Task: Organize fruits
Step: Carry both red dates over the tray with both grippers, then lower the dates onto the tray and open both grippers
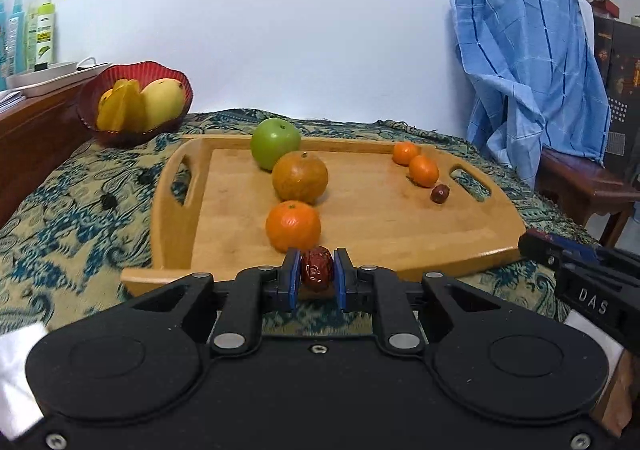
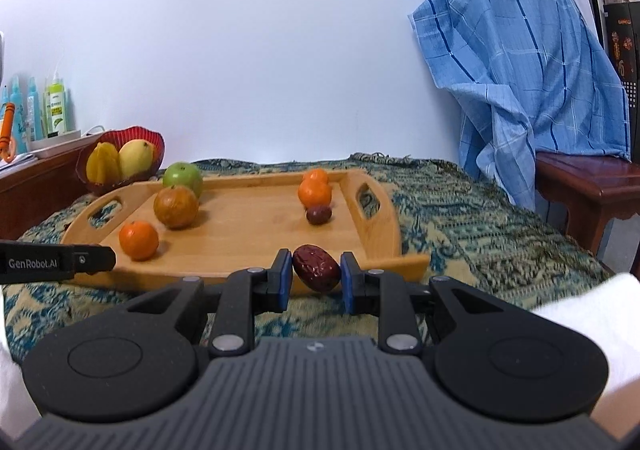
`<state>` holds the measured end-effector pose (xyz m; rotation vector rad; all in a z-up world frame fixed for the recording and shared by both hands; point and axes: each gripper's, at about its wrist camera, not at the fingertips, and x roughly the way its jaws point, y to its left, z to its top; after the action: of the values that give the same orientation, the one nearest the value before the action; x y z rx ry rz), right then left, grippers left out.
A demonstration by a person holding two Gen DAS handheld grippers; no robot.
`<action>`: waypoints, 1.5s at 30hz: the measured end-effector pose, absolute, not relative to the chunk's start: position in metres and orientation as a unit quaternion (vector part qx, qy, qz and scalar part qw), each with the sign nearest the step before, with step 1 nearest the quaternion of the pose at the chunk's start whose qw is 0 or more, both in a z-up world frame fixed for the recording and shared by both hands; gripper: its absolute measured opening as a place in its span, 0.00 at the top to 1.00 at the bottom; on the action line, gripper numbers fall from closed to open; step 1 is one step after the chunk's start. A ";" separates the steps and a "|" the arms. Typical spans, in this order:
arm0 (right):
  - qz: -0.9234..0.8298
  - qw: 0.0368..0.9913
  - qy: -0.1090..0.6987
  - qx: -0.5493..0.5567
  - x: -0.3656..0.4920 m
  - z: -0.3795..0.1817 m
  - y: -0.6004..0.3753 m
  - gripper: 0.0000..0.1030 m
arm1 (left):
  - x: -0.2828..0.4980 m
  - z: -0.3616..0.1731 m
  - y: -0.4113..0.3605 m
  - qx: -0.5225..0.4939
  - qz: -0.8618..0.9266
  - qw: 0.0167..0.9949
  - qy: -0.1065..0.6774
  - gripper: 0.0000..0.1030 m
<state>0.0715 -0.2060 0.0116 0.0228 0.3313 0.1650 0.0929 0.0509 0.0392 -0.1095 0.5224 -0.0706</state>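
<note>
Left wrist view: left gripper point(image 1: 316, 270) is clamped on a wrinkled, glossy dark-red date point(image 1: 317, 267), blue pads tight on both sides, held just over the near edge of the bamboo tray point(image 1: 372, 210). Date's underside is hidden behind the gripper body. On the tray a diagonal line runs from the near edge to the far edge: smooth tangerine point(image 1: 293, 225), dull mottled brown-orange fruit point(image 1: 300, 177), green apple point(image 1: 275, 143). Near the right handle: two small oranges point(image 1: 405, 152) point(image 1: 423, 170) and a small dark date point(image 1: 440, 194). Ribbed red bowl point(image 1: 132, 102) sits beyond the tray's far left corner; the starfruit and mango inside are half hidden by its rim. Right gripper point(image 1: 580, 274) is cut off at the frame edge, tips unreadable here.

Right wrist view: right gripper point(image 2: 316, 270) pinches a second date point(image 2: 316, 268), tilted, oval, creased, over the tray's near edge toward its right corner. Far small orange is mostly hidden behind the nearer one. Left gripper shows only as a black bar at the left.
</note>
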 end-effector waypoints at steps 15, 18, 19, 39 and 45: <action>0.083 0.976 0.199 0.006 0.142 0.018 -0.206 0.71 | 0.146 0.023 0.051 -0.068 -0.029 0.949 0.306 0.84; 0.086 0.974 0.210 0.000 0.154 0.016 -0.202 0.71 | 0.154 0.021 0.049 -0.065 -0.029 0.949 0.307 0.84; 0.085 0.973 0.214 -0.001 0.158 0.016 -0.201 0.71 | 0.157 0.021 0.048 -0.063 -0.029 0.949 0.307 0.84; 0.083 0.959 0.270 0.013 0.206 0.006 -0.198 0.70 | 0.196 0.018 0.043 -0.056 -0.033 0.951 0.303 0.84; 0.083 0.957 0.278 0.011 0.209 0.003 -0.197 0.70 | 0.195 0.018 0.041 -0.051 -0.034 0.951 0.302 0.83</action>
<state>0.2088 -0.1968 0.0034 0.0232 0.5645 0.1680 0.1949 0.0415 0.0176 -0.1039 0.6147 -0.0687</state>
